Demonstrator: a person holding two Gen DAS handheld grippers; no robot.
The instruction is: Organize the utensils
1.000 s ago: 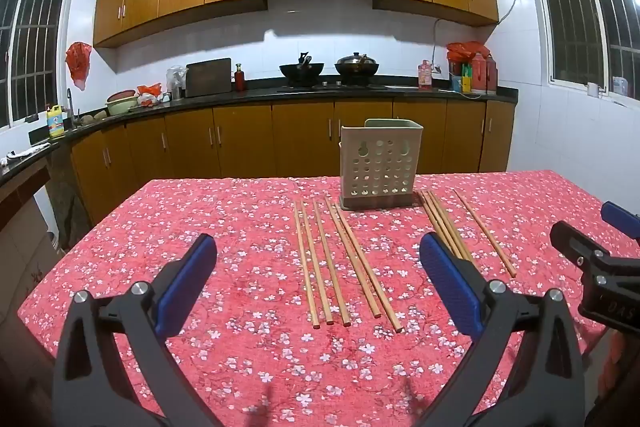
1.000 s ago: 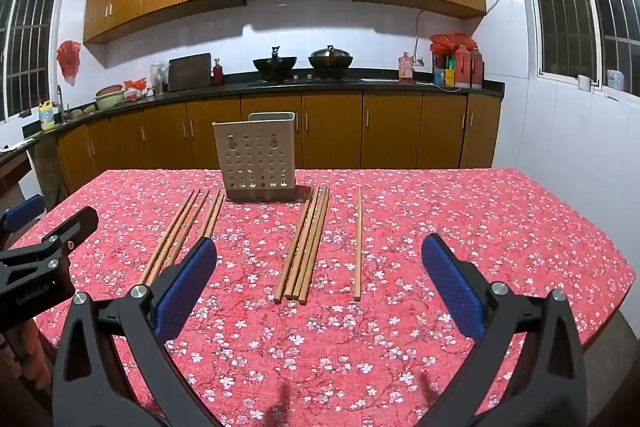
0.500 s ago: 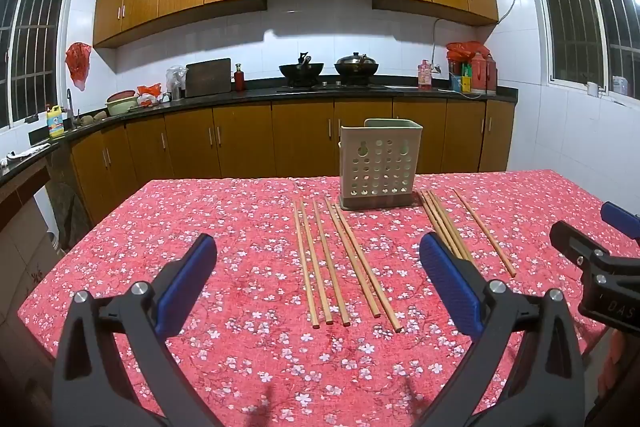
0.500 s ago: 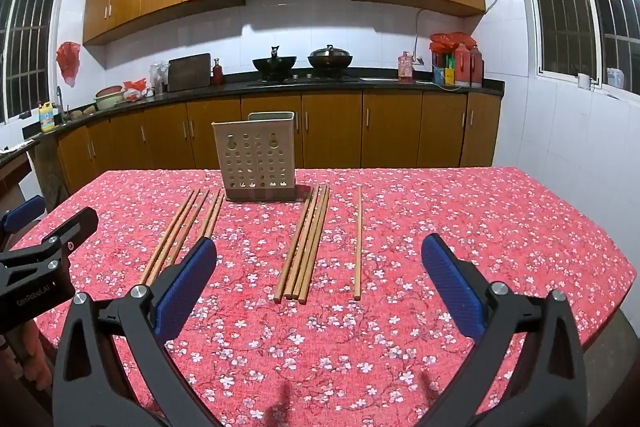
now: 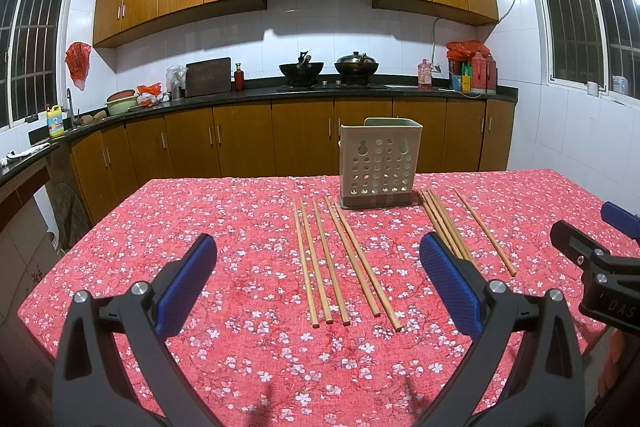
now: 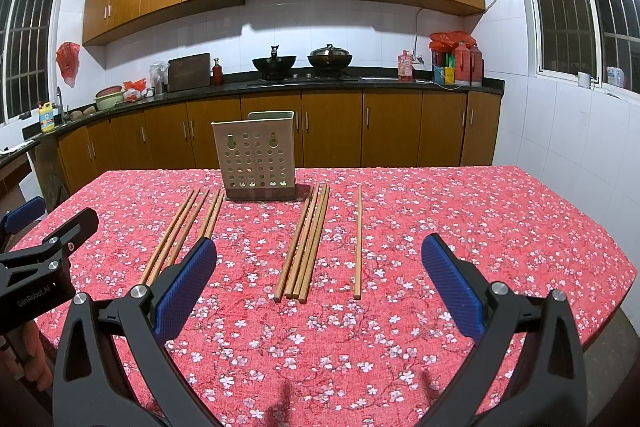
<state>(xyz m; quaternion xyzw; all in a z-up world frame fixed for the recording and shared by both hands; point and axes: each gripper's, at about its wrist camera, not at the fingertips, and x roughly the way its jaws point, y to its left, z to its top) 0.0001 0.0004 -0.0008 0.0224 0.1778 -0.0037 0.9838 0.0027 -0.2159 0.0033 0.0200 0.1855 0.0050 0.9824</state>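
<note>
From the left wrist camera, I see my left gripper held above the near part of the counter, which is covered by a red floral cloth; its jaws stand wide and hold nothing. Between the blue pads lies a group of five wooden chopsticks, running from near the middle of the counter toward the near edge, slightly fanned. Toward the far edge stands a beige perforated utensil holder, upright on a dark base, just beyond the far tips of that group. To its right lies a tight bundle of chopsticks, partly hidden behind my right-hand pad, and a single chopstick lies apart, farther right. My right gripper enters at the right edge, over the counter's right side.

From the right wrist camera, my right gripper also hovers over the near part of the counter, jaws wide and empty. The utensil holder stands toward the far edge, left of centre. The bundle of four chopsticks lies between the pads, touching one another, with the single chopstick near it on the right. The five-piece group lies to the left, partly behind the left pad. My left gripper shows at the left edge.
</note>
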